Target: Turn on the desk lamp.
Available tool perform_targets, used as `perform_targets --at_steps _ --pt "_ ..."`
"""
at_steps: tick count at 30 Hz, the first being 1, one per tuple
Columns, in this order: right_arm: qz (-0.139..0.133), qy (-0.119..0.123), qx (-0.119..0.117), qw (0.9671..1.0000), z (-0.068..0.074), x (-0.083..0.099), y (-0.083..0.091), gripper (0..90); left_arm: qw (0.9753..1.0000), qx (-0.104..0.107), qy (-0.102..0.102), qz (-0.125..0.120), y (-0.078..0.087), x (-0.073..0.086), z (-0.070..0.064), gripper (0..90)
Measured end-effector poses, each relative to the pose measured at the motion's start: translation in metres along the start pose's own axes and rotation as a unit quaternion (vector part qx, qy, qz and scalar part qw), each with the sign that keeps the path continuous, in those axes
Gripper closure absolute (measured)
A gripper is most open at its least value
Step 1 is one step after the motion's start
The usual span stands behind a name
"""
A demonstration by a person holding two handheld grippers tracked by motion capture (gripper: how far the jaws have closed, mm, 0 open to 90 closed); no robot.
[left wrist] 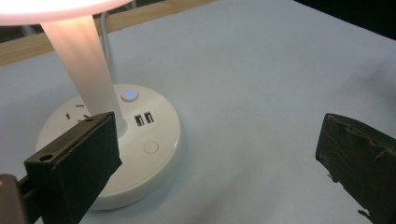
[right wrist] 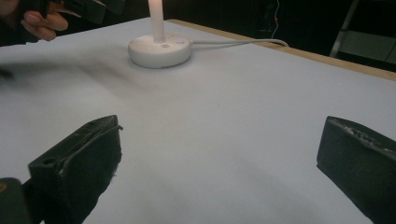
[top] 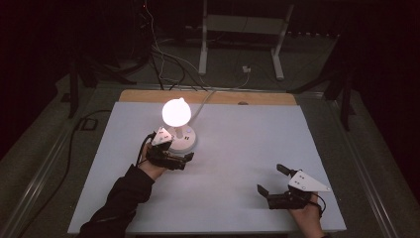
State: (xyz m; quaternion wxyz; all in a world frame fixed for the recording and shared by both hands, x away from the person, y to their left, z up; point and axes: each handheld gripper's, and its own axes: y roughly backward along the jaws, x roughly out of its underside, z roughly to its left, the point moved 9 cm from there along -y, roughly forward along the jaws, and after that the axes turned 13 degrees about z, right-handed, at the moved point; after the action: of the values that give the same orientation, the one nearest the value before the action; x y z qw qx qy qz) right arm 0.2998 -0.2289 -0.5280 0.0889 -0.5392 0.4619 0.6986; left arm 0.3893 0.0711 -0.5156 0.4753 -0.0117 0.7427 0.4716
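A white lamp with a glowing round shade (top: 177,112) stands on a round white base (top: 184,142) at the left back of the white table (top: 237,148). My left gripper (top: 178,148) is open right at the front of the base. In the left gripper view its left jaw hangs over the base (left wrist: 149,149), near a blue-lit button (left wrist: 130,95) and two USB ports (left wrist: 144,119); nothing sits between the fingers of this gripper (left wrist: 217,158). My right gripper (top: 273,179) stands open over bare table near the front right, and its gripper view (right wrist: 219,158) shows the lamp base (right wrist: 159,49) farther off.
A white cable (top: 208,99) runs from the lamp off the back of the table, past a wooden strip (top: 267,97). A white frame stand (top: 240,39) and loose wires lie on the dark floor behind. The left hand (right wrist: 44,21) shows in the right gripper view.
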Motion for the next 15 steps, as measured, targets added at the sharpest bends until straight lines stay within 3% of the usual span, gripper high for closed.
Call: perform_targets --at_steps 8,15 --pt "-0.002 0.001 0.0 1.0 0.0 0.0 0.001 0.0 0.9999 0.01 -0.008 -0.005 0.011 0.001 0.0 0.3" --pt "-0.004 0.0 0.0 1.0 0.0 -0.001 0.002 0.0 1.0 0.005 0.0 -0.004 0.018 0.009 0.006 0.3"
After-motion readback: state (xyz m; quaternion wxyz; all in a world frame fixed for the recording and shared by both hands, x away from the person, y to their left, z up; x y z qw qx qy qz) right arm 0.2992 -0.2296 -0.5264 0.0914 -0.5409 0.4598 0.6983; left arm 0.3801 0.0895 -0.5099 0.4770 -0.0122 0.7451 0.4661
